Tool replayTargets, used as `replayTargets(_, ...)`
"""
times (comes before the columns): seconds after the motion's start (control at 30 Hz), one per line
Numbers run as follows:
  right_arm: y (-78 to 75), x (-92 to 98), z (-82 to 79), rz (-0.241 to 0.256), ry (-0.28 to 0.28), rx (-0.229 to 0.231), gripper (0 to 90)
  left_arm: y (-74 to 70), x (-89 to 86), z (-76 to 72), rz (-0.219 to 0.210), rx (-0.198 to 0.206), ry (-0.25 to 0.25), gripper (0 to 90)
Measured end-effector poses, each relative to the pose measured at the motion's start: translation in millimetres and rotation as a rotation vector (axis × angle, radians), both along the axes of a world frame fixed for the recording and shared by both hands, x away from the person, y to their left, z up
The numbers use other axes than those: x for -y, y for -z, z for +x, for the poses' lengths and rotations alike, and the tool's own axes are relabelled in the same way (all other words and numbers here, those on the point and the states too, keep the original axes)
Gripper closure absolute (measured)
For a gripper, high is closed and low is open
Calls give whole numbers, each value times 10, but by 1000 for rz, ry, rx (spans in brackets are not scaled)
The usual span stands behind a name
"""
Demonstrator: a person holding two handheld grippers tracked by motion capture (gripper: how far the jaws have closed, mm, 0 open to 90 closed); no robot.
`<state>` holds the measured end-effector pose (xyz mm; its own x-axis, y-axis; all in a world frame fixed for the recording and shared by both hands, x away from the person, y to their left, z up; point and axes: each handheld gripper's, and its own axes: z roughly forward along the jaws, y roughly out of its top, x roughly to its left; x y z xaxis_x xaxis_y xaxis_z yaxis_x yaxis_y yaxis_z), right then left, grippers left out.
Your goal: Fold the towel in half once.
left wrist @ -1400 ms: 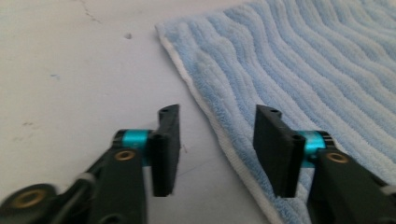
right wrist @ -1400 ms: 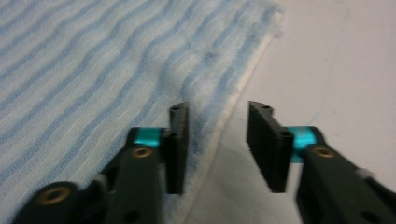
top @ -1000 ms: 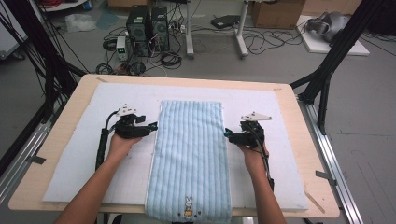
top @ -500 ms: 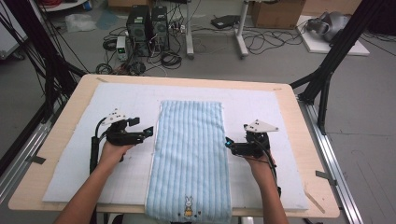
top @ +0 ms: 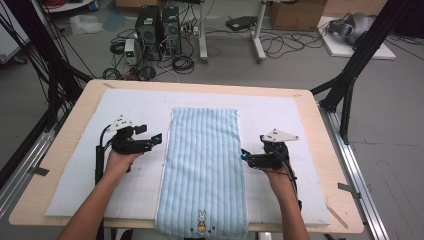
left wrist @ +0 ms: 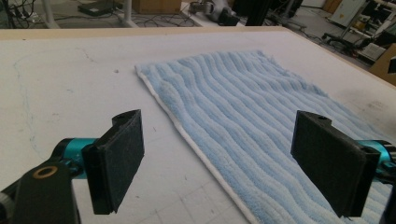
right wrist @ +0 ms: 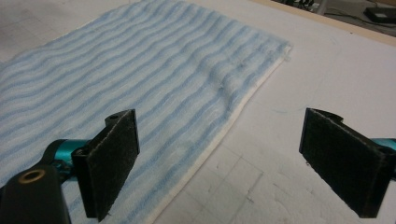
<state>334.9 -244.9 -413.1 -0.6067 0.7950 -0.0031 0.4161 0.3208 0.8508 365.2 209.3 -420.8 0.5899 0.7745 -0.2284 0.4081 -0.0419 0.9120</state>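
Both grippers gape – left gripper (top: 159, 137), right gripper (top: 243, 155) flank towel (top: 202, 165)

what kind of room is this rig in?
Likely a robotics lab or data-collection workshop: desktop PCs and loose cables on the floor behind the table, black frame struts, cardboard boxes. A towel lies between open handheld grippers.

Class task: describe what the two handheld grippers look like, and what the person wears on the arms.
Each gripper, left and right, is black with two flat, felt-like black pads, teal fittings behind them, a grey three-cornered plate on top and a trailing black cable. The forearms show no sleeves.
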Motion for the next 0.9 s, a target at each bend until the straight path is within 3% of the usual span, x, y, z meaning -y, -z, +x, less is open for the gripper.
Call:
replayTargets(0.3,21,-47,16,-11,-8,-9,114,-6,54,100,5,-29,4,181)
replayTargets(0.43,34,-45,34,-10,-7,-13,114,21,86,183,26,-55,1,181)
replayTargets(0.7,41,-61,28,-2,-17,-29,114,-64,219,400,62,-70,-13,195)
replayTargets(0.9,47,-61,35,-5,-17,-38,114,5,300,541,76,-115,-90,224)
